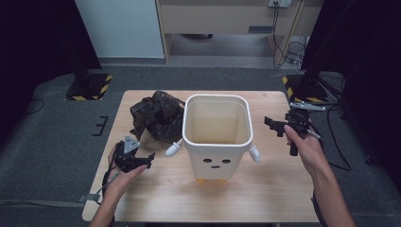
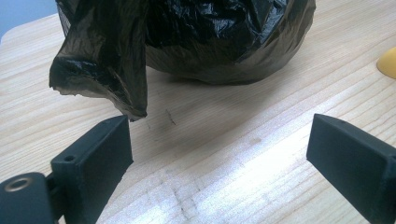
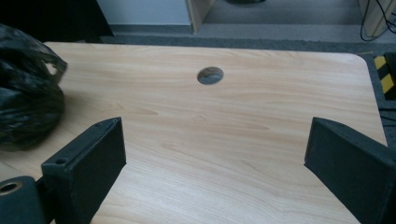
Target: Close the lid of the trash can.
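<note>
While the bin (image 1: 216, 137) stands upright, face toward the person, both grippers' jaws gape empty.

A glossy black plastic bag (image 1: 157, 115) lies toward the far left corner of the pale, wood-grained tabletop (image 1: 265, 189); the bin (image 1: 217, 135) at its middle is white with a cream inside, small black face marks and yellow feet
</note>
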A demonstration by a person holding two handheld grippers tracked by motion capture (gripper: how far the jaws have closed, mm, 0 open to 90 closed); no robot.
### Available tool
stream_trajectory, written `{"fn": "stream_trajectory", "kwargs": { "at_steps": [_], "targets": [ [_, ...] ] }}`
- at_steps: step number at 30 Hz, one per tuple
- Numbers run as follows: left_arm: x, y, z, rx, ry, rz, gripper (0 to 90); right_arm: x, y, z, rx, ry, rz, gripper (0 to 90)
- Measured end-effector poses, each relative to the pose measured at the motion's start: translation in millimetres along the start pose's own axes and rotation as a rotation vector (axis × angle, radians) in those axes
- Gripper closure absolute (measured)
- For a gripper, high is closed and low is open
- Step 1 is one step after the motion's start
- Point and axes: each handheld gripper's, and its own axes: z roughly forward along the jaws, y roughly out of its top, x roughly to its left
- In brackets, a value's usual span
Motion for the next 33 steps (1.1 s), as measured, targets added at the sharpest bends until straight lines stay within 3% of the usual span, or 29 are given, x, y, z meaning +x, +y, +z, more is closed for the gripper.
{"fn": "stream_trajectory", "kwargs": {
  "at_steps": [12,33],
  "targets": [
    [-2.5,-0.5,1.7,0.015,-0.001,0.011,6.1,-14.9,-31.4,13.8,0.044,-0.042,0.028,5.3],
    [-3.1,-2.2,4.4,0.034,-0.006,0.017,6.0,-27.0,-68.4,25.9,0.096,-0.055,0.071,5.3]
  ]
}}
